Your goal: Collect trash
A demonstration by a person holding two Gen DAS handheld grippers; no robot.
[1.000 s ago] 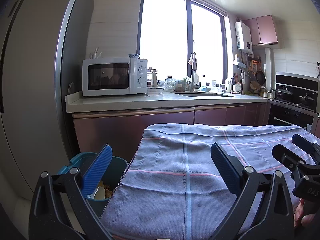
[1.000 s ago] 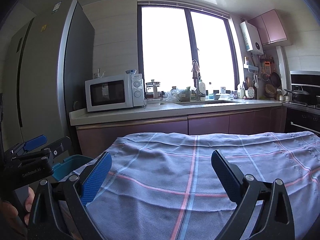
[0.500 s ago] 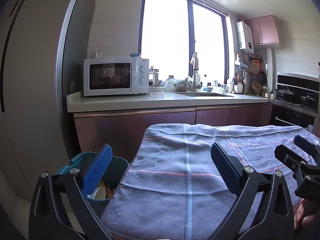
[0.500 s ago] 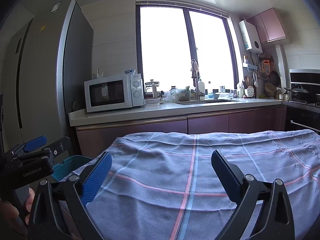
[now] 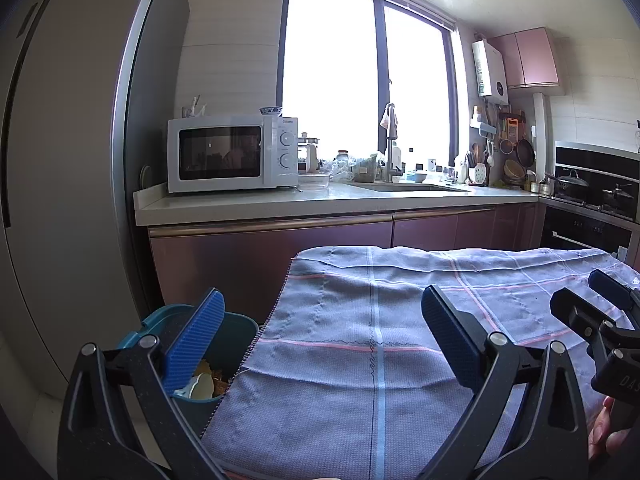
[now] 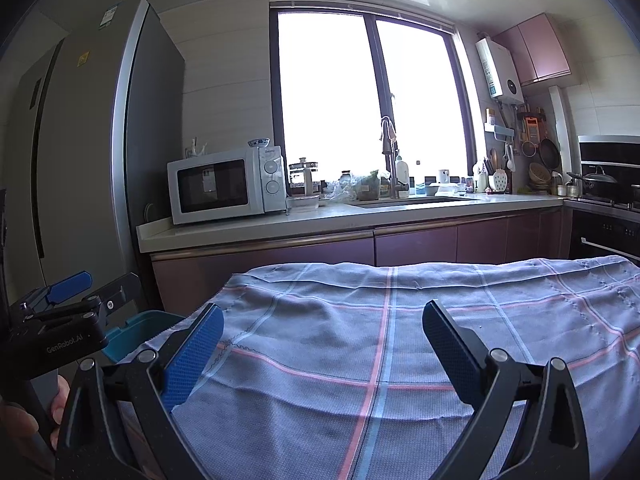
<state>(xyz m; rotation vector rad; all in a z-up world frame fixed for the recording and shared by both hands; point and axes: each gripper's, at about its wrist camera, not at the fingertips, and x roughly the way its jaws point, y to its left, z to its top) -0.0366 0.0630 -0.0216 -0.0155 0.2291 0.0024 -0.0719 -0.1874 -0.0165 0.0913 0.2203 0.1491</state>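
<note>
A teal trash bin [image 5: 236,328] stands on the floor at the table's left edge, with crumpled paper and scraps [image 5: 204,384] inside; its rim [image 6: 132,332] also shows in the right wrist view. My left gripper [image 5: 320,332] hovers open and holds nothing, its left finger over the bin and its right finger over the cloth. My right gripper [image 6: 320,340] is open and holds nothing above the checked cloth [image 6: 380,320]. Each gripper shows at the edge of the other's view, held by a hand [image 5: 604,432]. I see no loose trash on the cloth.
The grey-blue checked cloth [image 5: 380,320] covers the table. Behind it runs a counter [image 5: 320,204] with a white microwave [image 5: 232,152], a sink and clutter. A tall fridge [image 5: 60,160] stands at the left and a stove with pots [image 5: 592,192] at the right.
Both views have shifted very slightly; the grippers stay open and nothing on the table has moved.
</note>
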